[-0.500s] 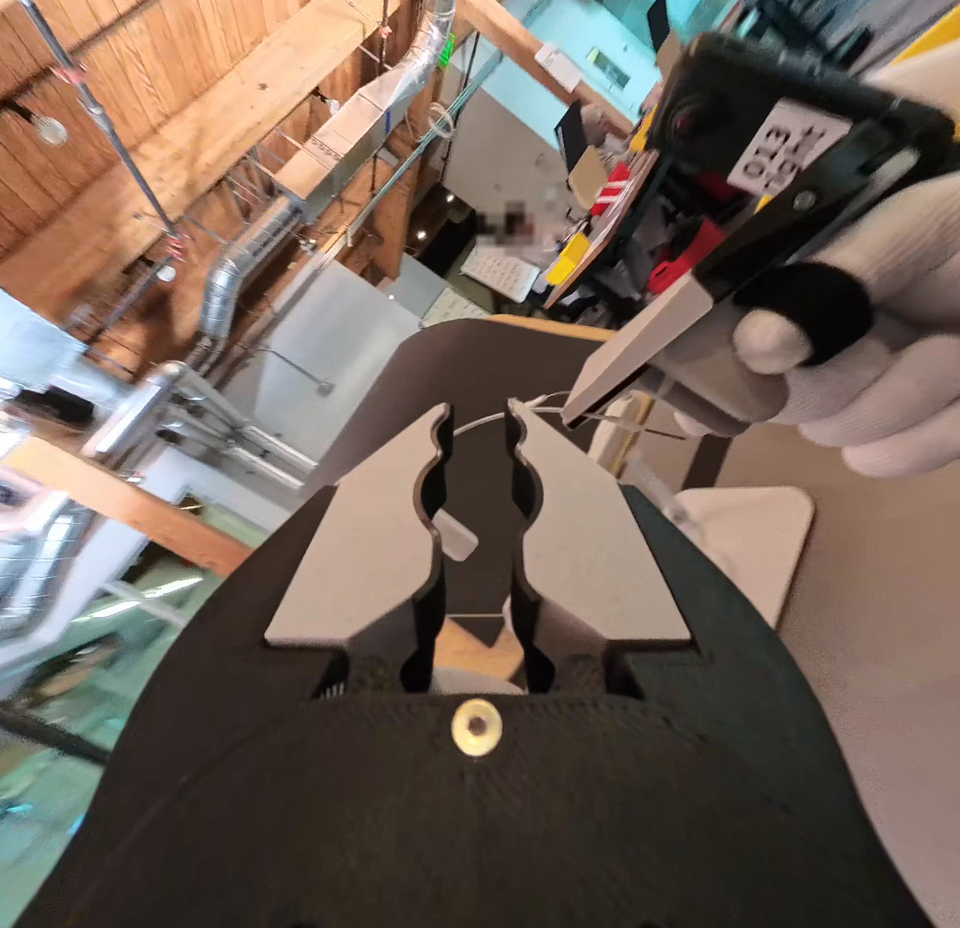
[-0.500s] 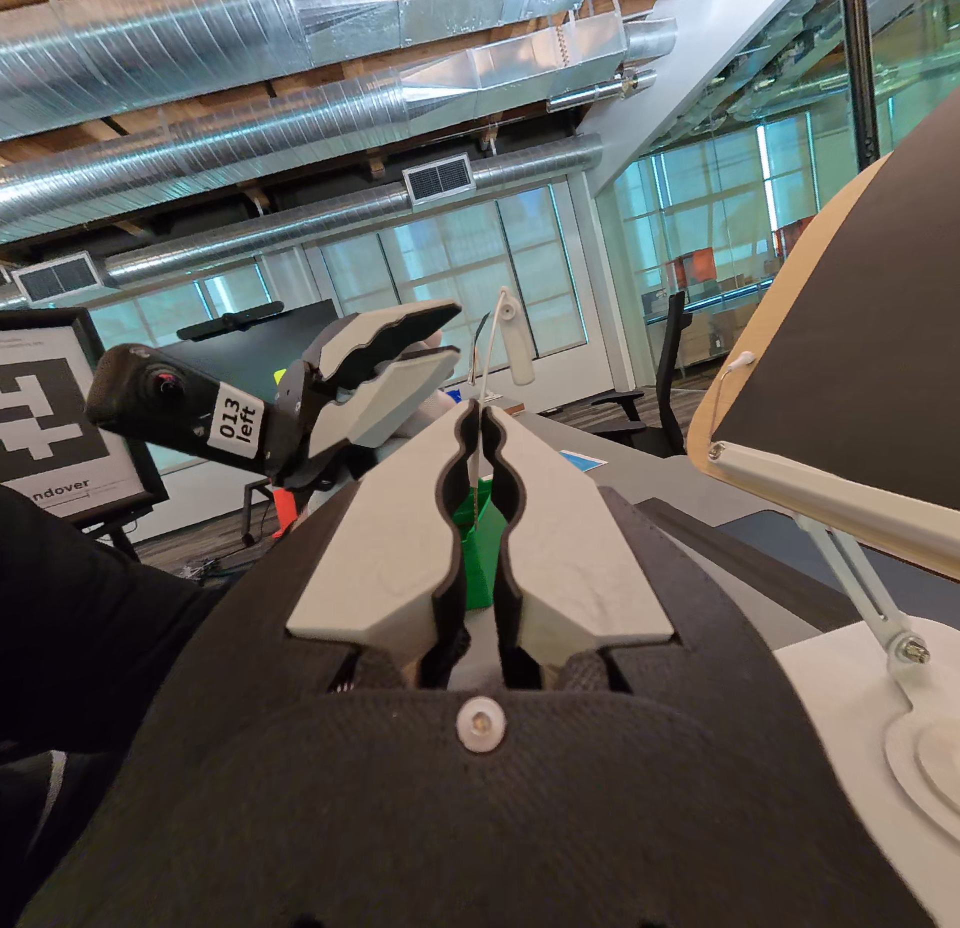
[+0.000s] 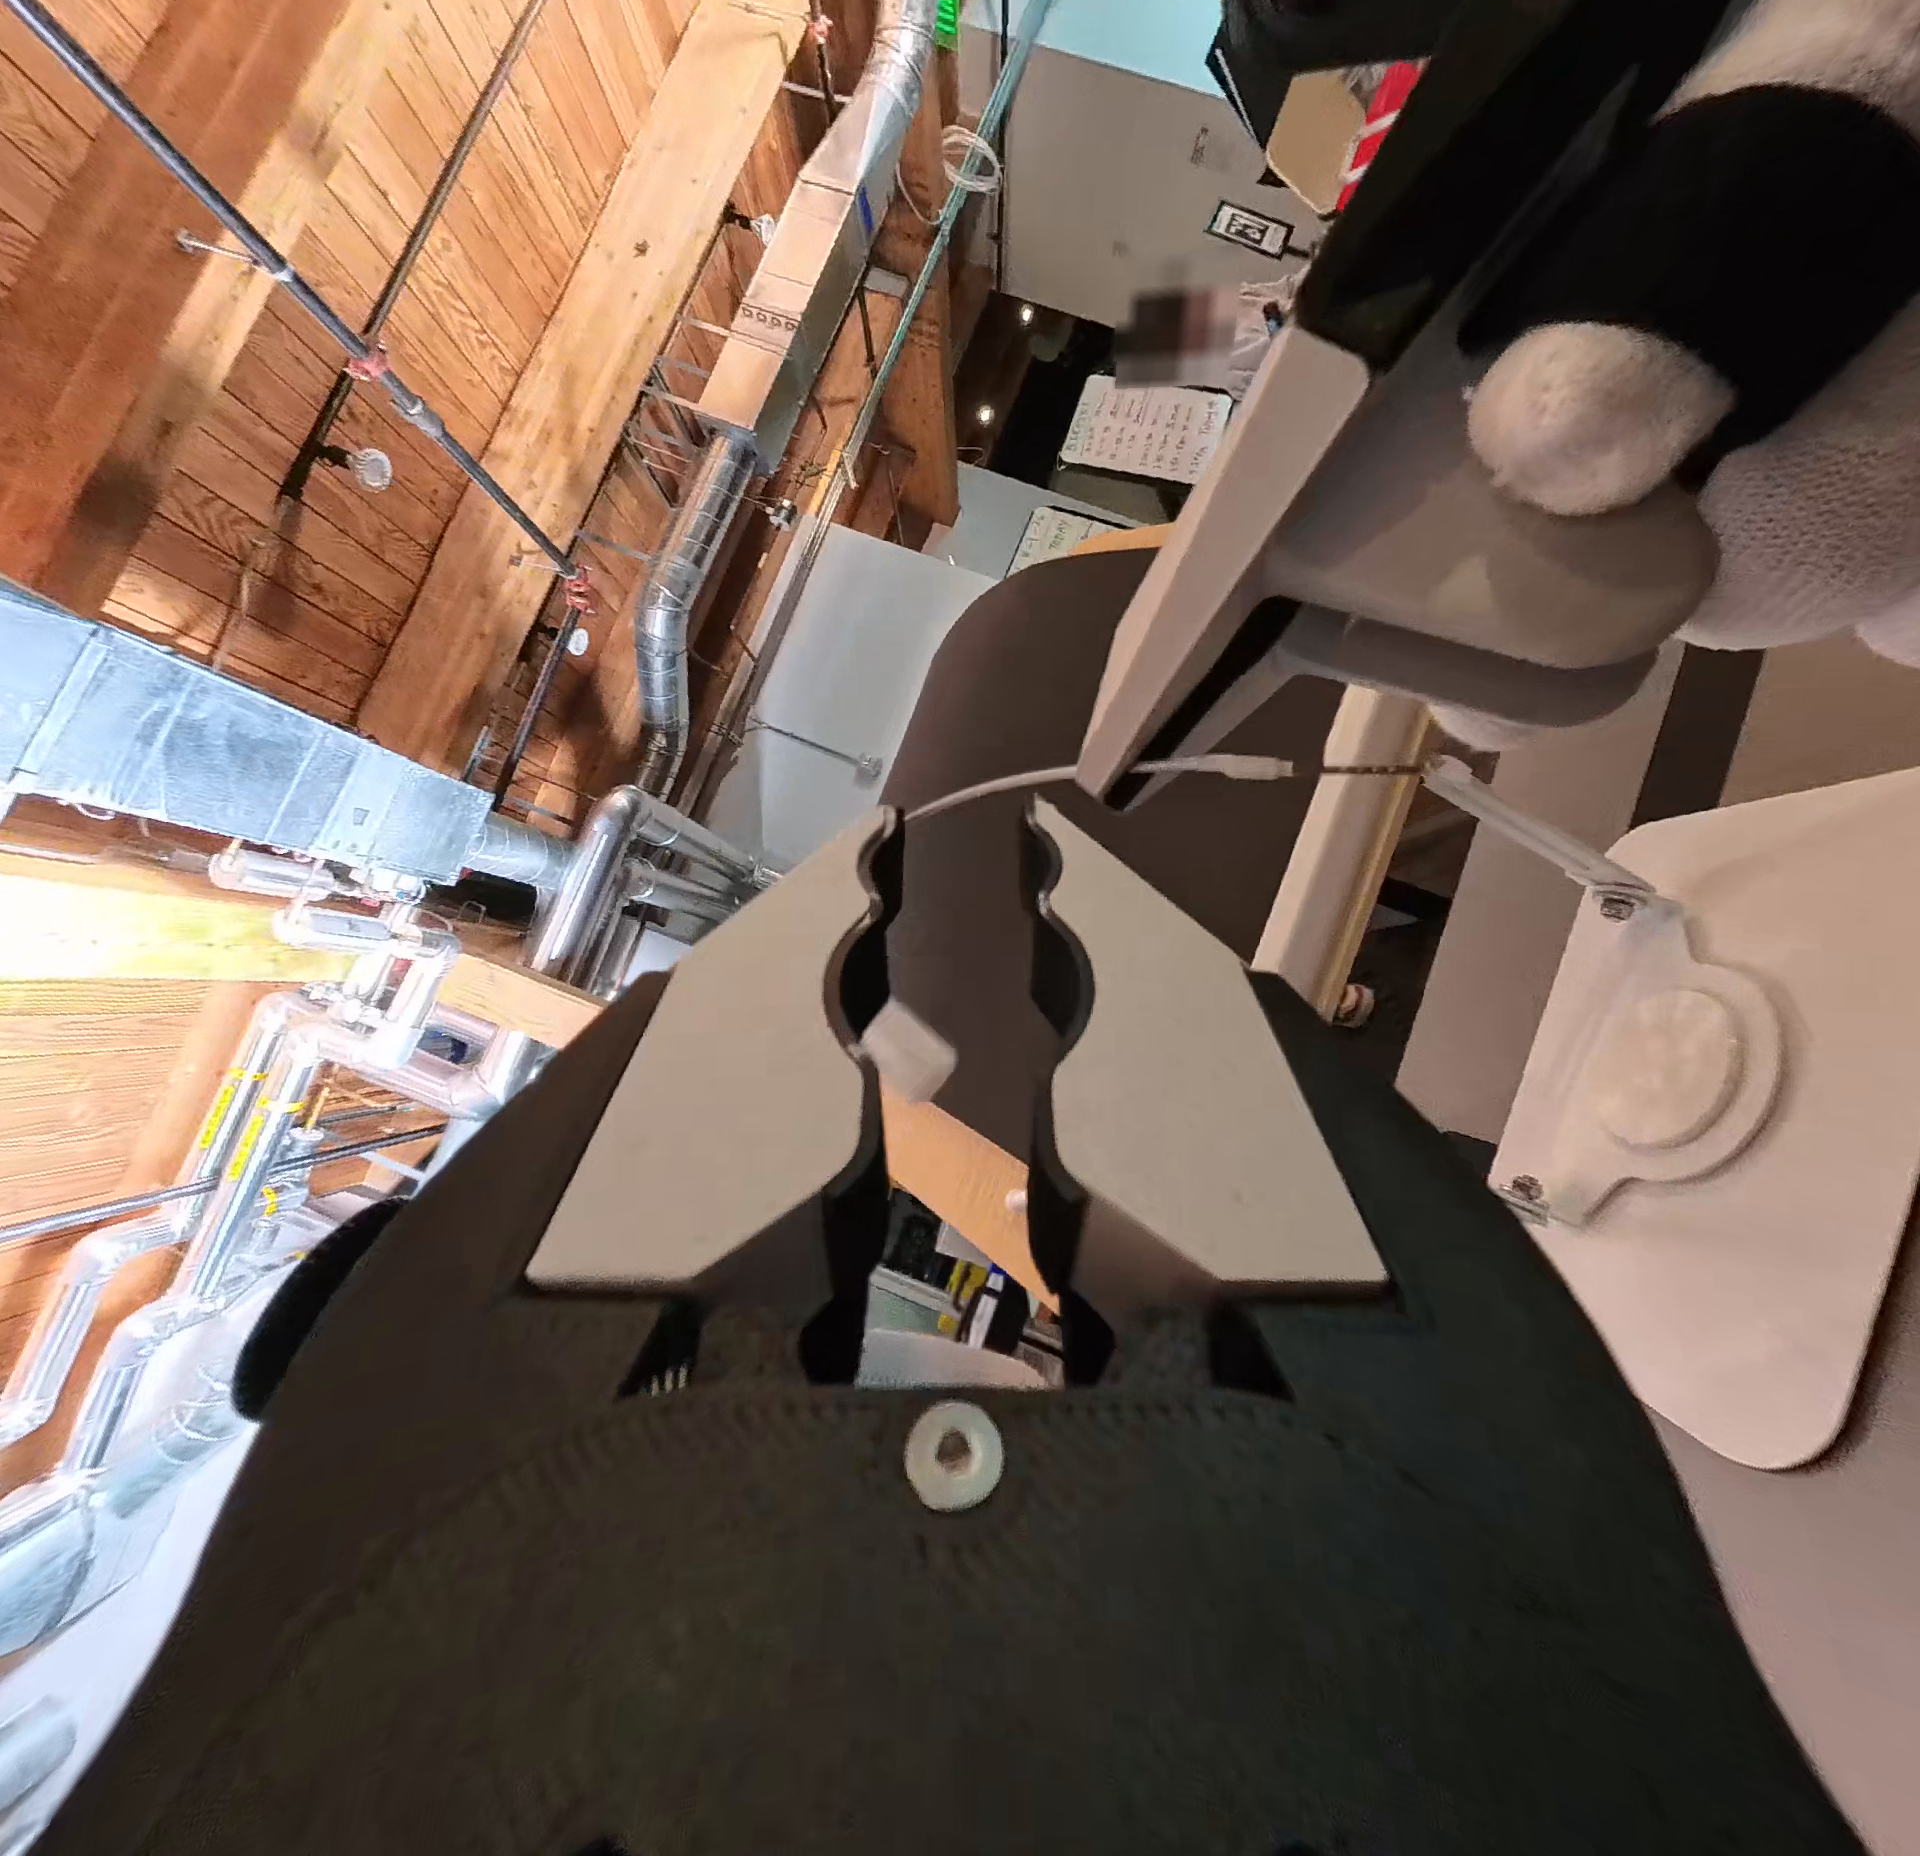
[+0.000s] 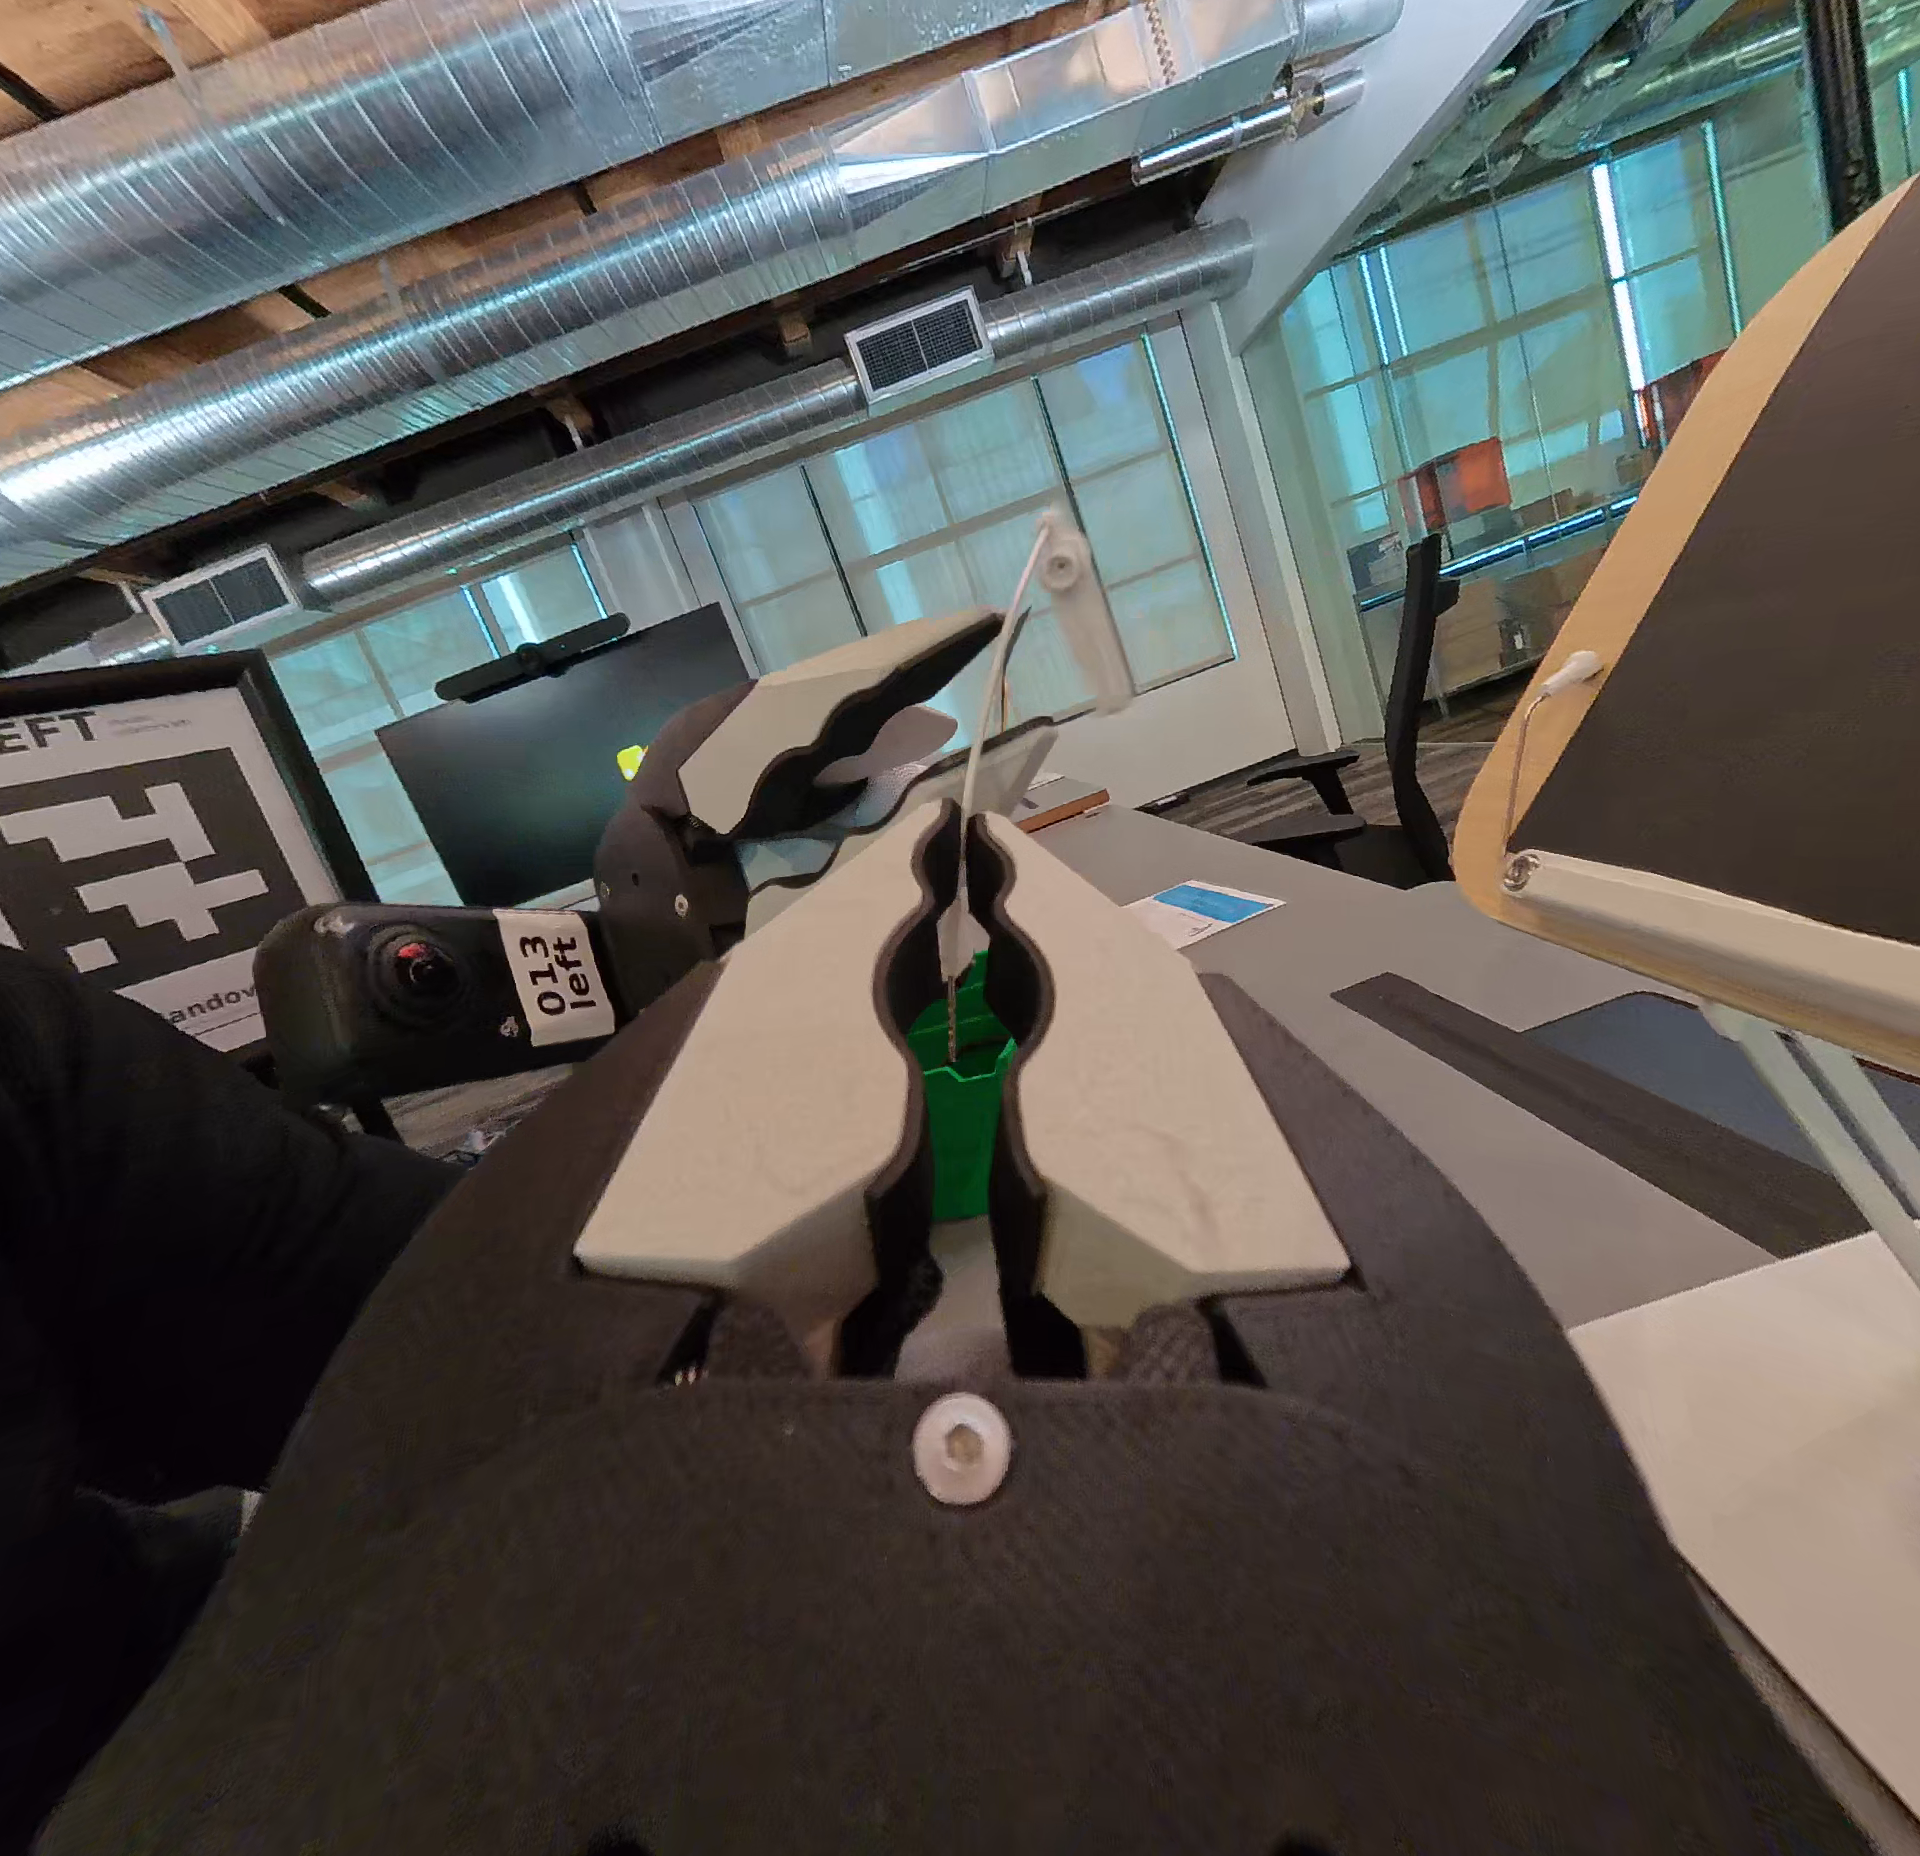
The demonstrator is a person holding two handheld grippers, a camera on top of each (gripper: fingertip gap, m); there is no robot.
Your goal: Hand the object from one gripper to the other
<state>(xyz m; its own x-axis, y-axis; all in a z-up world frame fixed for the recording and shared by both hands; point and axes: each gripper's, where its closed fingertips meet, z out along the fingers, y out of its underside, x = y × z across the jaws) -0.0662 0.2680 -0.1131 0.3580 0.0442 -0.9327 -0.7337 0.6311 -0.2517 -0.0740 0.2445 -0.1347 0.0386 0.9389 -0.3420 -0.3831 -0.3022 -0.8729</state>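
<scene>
The object is a thin white cord (image 4: 987, 705) with a small white plastic end piece (image 4: 1081, 611) and a fine metal pin (image 4: 951, 1017) at the other end. My right gripper (image 4: 961, 819) is shut on the cord near its pin end; the end piece stands above its tips. In the left wrist view the cord (image 3: 977, 793) arcs from the right gripper's tip (image 3: 1101, 778) to the end piece (image 3: 909, 1053), which shows between the fingers of my left gripper (image 3: 961, 819). The left gripper is open; it also shows in the right wrist view (image 4: 966, 674), just left of the cord.
A green container (image 4: 961, 1110) stands on the grey table (image 4: 1351, 975) behind the right fingers. A dark panel with a tan rim (image 4: 1766, 456) on a white stand (image 3: 1766, 1079) is close on the right. A framed marker board (image 4: 135, 850) and a gloved hand (image 3: 1579, 435) are nearby. Less than 4 cm separates the two grippers' tips.
The two grippers have come closer together and the left view has tilted. The end piece sits higher above the right gripper's tips. The right gripper stays shut on the cord.
</scene>
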